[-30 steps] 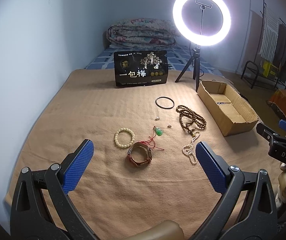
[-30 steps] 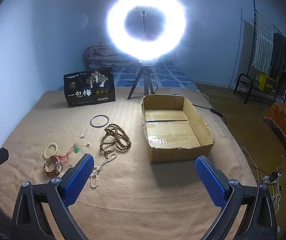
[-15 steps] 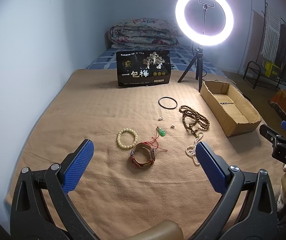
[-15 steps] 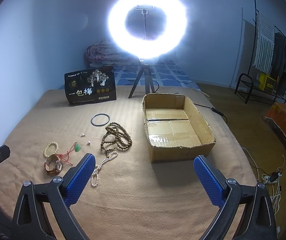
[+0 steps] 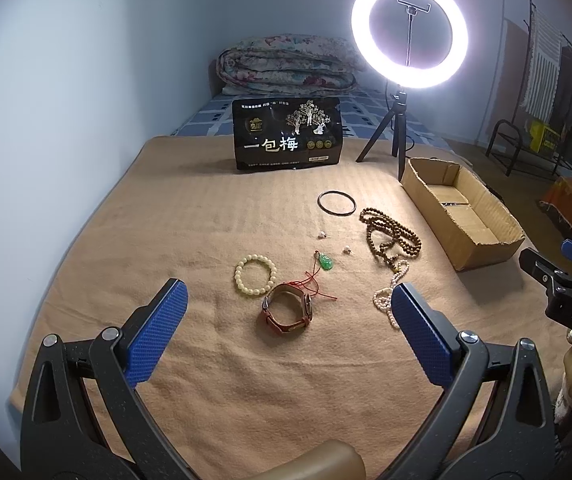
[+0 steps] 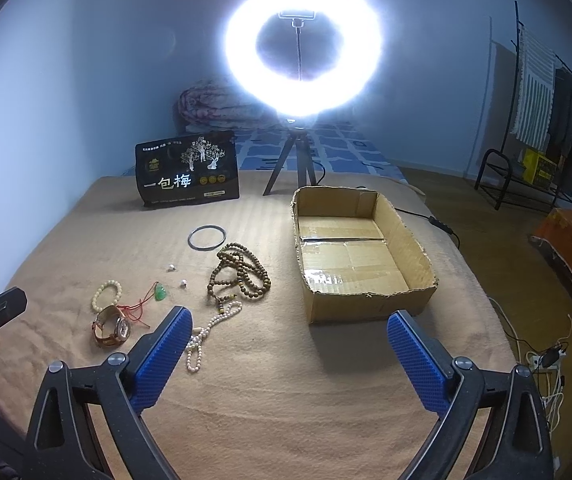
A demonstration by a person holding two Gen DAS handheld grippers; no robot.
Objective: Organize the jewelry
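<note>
Tan blanket (image 5: 165, 220) carries all the jewelry in the left wrist view. Left gripper (image 5: 286, 300) is spread wide, nothing in it, hovering w/ the watch (image 5: 287, 310) framed between its pads. Just beyond: cream bead bracelet (image 5: 255, 273), jade pendant (image 5: 327, 262) on red cord, black bangle (image 5: 336, 202), wooden bead strand (image 5: 392, 236), pearl strand (image 5: 392, 292) partly hidden by the right pad.

Right wrist view: right gripper (image 6: 286, 336) also spread wide, holding nothing, facing the cardboard box (image 6: 410, 236), which looks empty. Jewelry lies left of the box, well apart from it.

Handling, prob.: watch is light and semi-stiff, so pinch across the strap loop. Bead strands are limp and will dangle, so grab a bunched section. Bangle is rigid, thin, may slip. Pendant could chip, so take the cord.
</note>
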